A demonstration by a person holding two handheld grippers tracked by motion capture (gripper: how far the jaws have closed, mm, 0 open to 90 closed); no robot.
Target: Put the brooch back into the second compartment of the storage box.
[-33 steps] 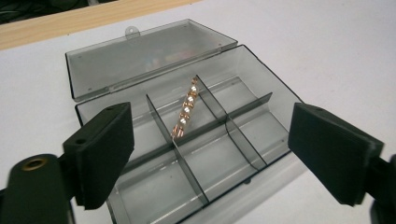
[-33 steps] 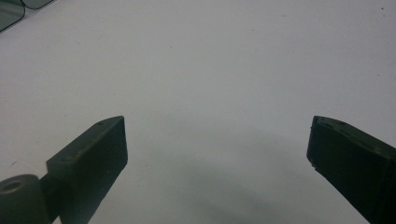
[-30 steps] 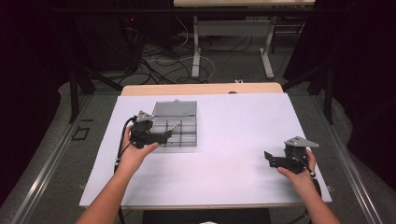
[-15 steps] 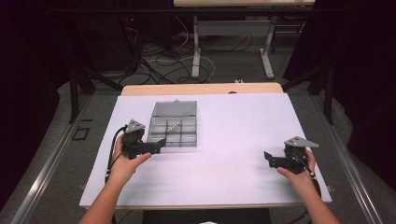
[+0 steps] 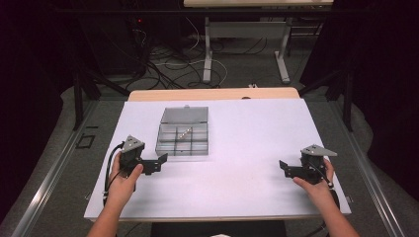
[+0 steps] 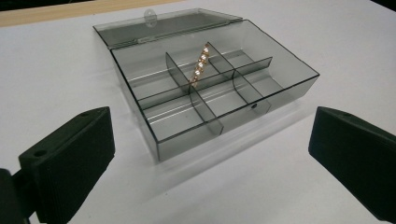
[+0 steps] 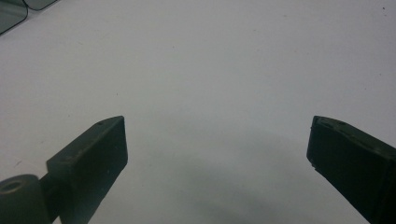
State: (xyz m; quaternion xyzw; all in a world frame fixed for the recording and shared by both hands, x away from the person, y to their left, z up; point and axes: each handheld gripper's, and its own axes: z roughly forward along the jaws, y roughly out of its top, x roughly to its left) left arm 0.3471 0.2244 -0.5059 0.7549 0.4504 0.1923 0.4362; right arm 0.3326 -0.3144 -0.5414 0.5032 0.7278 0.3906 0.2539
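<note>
A clear grey compartment box (image 5: 183, 132) stands on the white table with its lid laid open behind it. A gold beaded bracelet (image 5: 186, 133) leans across a divider in a middle compartment. The left gripper view has the box (image 6: 187, 140) and the bracelet (image 6: 200, 65) just ahead. My left gripper (image 5: 159, 164) sits in front of the box's left corner, apart from it. Its jaws have just been opening and stand open with nothing between them (image 6: 210, 140). My right gripper (image 5: 284, 169) rests open near the front right, over bare table (image 7: 217, 126).
White sheet (image 5: 247, 148) covers the table, and a wooden edge (image 5: 212, 94) runs along its far side. A corner of the box (image 7: 14, 11) shows at the top left of the right gripper view. Table legs and cables lie beyond on the floor.
My left gripper has drawn back from the box's left side toward the front left of the table. The right gripper has stayed put.
</note>
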